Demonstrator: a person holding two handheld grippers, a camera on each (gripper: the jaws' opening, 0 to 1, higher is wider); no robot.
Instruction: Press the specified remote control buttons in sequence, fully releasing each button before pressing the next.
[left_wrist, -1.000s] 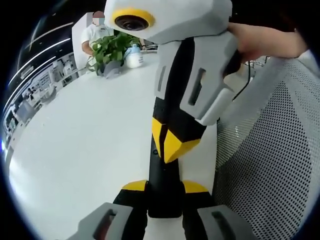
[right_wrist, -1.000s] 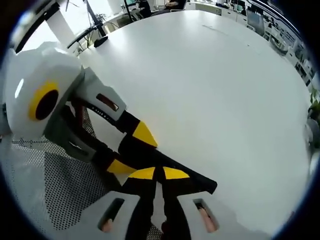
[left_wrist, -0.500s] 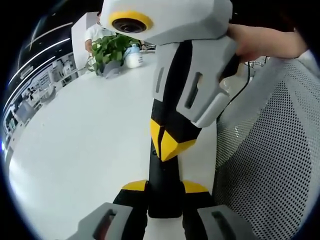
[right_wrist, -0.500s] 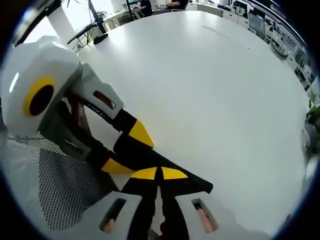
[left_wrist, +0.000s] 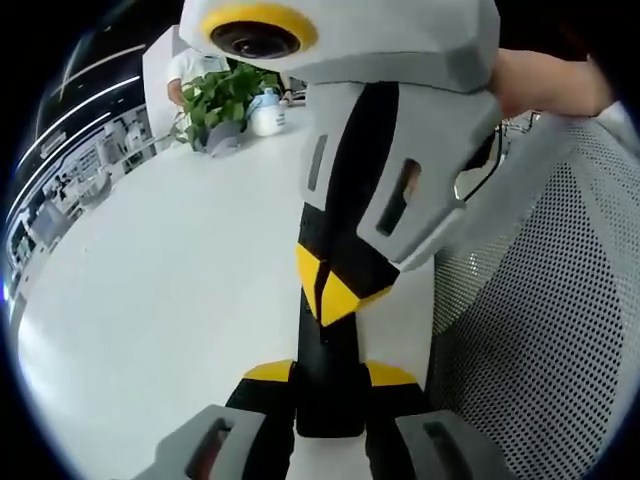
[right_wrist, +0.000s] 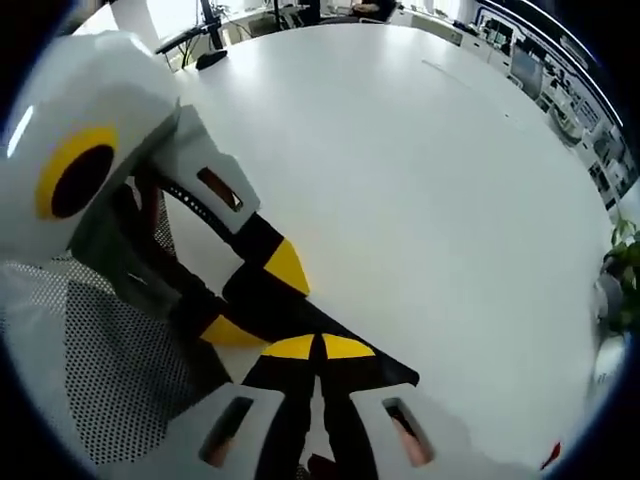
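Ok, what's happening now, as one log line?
left gripper: shut on remote | right gripper: shut, tips touching remote | remote: above white table | step: seems mid-press

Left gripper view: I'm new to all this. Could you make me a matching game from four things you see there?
Things:
1. remote
2. plant
3. chair
4. bottle

Descriptions:
a. grey mesh, on the view's right
b. black, clamped between the jaws at the bottom
c. green, at the table's far end
d. white, beside the plant

Pairs: 1-b, 2-c, 3-a, 4-d.
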